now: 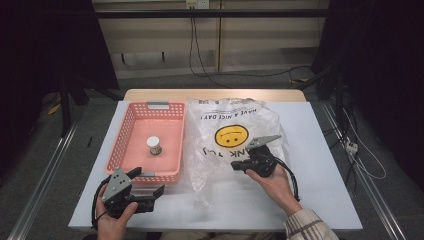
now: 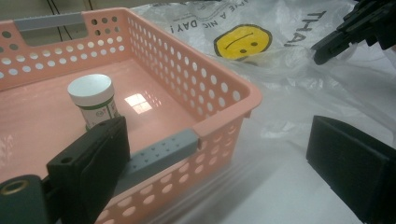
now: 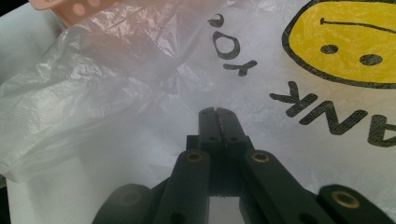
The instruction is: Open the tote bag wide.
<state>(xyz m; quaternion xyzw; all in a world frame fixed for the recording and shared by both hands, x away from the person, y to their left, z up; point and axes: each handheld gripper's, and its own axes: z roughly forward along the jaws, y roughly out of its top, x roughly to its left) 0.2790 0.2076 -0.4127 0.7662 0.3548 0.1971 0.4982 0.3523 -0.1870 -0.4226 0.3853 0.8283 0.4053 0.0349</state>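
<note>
A pink perforated basket (image 1: pixel 131 125) stands left of centre with a small white-capped jar (image 1: pixel 153 145) upright inside it. Beside it on the right lies a clear plastic bag (image 1: pixel 250 117) printed with a yellow smiley face (image 1: pixel 232 136). My left gripper (image 1: pixel 147 182) is open at the basket's near right corner; in the left gripper view the grey handle (image 2: pixel 159 154) of the near wall lies between its jaws, untouched. My right gripper (image 1: pixel 235 166) is shut, its tips (image 3: pixel 218 112) low over the bag (image 3: pixel 116 93). I cannot tell if any film is pinched.
The white table (image 1: pixel 320 195) has bare surface at the right and along the front edge. The bag (image 2: pixel 289 79) spreads up against the basket's right wall (image 2: pixel 187 60). Cables run over the floor behind the table and at its right.
</note>
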